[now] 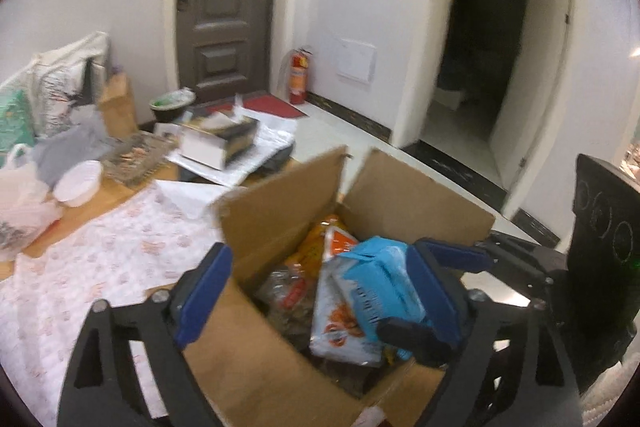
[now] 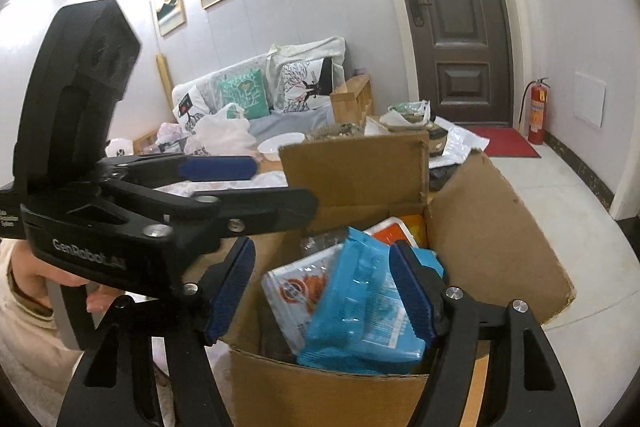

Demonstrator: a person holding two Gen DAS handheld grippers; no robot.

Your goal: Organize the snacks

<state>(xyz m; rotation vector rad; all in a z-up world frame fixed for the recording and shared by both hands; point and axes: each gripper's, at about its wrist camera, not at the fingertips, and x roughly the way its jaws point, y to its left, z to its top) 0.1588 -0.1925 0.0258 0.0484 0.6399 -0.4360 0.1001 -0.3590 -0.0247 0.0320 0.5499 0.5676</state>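
Snack packets sit inside an open cardboard box point(image 2: 492, 239) on the table: a white-and-orange packet point(image 2: 292, 287), then a blue packet point(image 2: 360, 311) lying on top (print on both too blurred to read). Legible writing: "GenRobot.AI" on the left gripper point(image 2: 256, 183), which hangs at the left over the box's near corner, jaws spread wide, nothing between them. Right gripper point(image 2: 324, 291) straddles the blue packet, jaws apart; left pad clear, right pad point(image 2: 412, 291) beside the packet's edge. Beyond stand a white bowl point(image 2: 280, 143), cushions, a door point(image 2: 452, 15) and a fire extinguisher point(image 2: 538, 111).
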